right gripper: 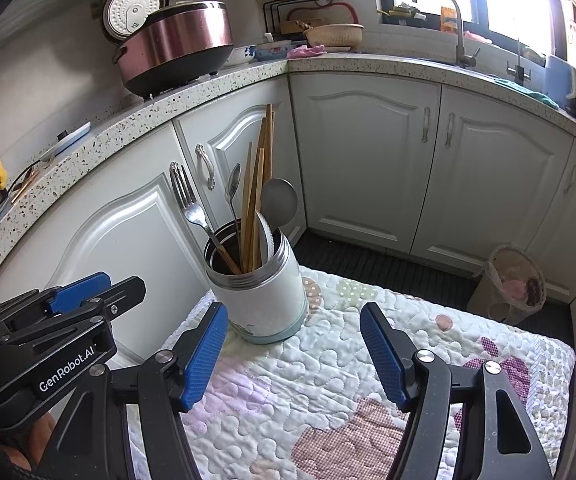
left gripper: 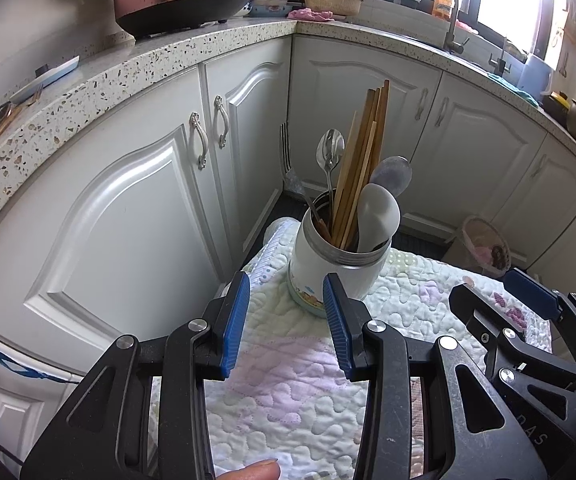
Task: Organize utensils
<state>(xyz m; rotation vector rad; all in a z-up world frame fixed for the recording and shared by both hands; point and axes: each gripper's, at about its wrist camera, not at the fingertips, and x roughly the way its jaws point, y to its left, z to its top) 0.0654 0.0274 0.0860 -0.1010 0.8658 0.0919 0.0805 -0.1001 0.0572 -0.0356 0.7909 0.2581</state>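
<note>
A white utensil jar [left gripper: 338, 262] [right gripper: 260, 298] stands on a quilted cloth. It holds wooden chopsticks [left gripper: 362, 172] [right gripper: 256, 196], a metal fork [left gripper: 288, 160] [right gripper: 186, 200], a metal spoon [left gripper: 330, 152] [right gripper: 233, 188], a grey ladle [left gripper: 392, 174] [right gripper: 280, 198] and a white spoon [left gripper: 378, 216]. My left gripper [left gripper: 286, 286] hangs open just short of the jar, nothing between its blue pads [left gripper: 234, 320]. My right gripper [right gripper: 292, 314] is open wider, also empty, with the jar just beyond its left finger. Each gripper shows in the other's view: right gripper [left gripper: 528, 312], left gripper [right gripper: 68, 300].
The quilted cloth [left gripper: 288, 400] [right gripper: 328, 380] covers a low surface in a kitchen corner. White cabinets [left gripper: 128, 220] [right gripper: 368, 152] and a speckled counter [left gripper: 168, 60] ring it. A rice cooker [right gripper: 176, 44], baskets and a tap [right gripper: 444, 12] sit above. A small bin [right gripper: 516, 284] stands on the floor.
</note>
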